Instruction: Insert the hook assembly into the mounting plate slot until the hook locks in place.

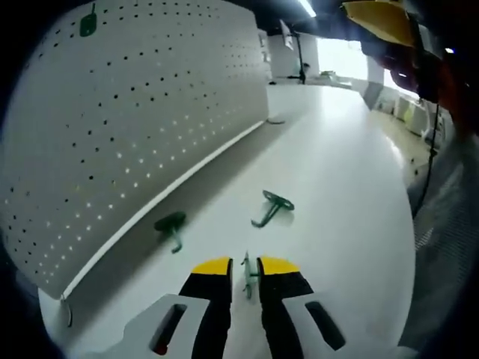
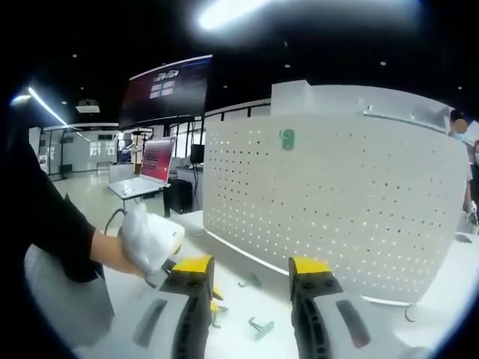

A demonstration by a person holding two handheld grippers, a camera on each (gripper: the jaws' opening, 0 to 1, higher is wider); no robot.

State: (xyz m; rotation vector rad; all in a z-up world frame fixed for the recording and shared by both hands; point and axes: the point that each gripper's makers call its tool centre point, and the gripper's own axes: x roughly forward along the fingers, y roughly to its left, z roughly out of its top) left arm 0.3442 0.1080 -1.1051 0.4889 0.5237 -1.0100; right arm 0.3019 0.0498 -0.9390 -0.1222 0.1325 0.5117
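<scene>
A white pegboard mounting plate [image 1: 127, 127] stands upright along the table [image 1: 337, 172]; it also shows in the right gripper view [image 2: 337, 202]. One green hook [image 1: 88, 25] sits high on the board [image 2: 287, 139]. My left gripper [image 1: 245, 268] is shut on a thin green hook [image 1: 247, 278] low over the table, short of the board. Two more green hooks lie on the table ahead, one near the board's foot [image 1: 171, 224] and one to its right [image 1: 273, 207]. My right gripper [image 2: 254, 273] is open with nothing between its fingers, facing the board.
A gloved hand [image 2: 150, 238] with a dark sleeve holds the left gripper at the left of the right gripper view. Two loose hooks [image 2: 260, 326] [image 2: 251, 282] lie on the table below the right jaws. A laptop [image 2: 153, 168] stands on a far desk. The table edge runs along the right [image 1: 412, 224].
</scene>
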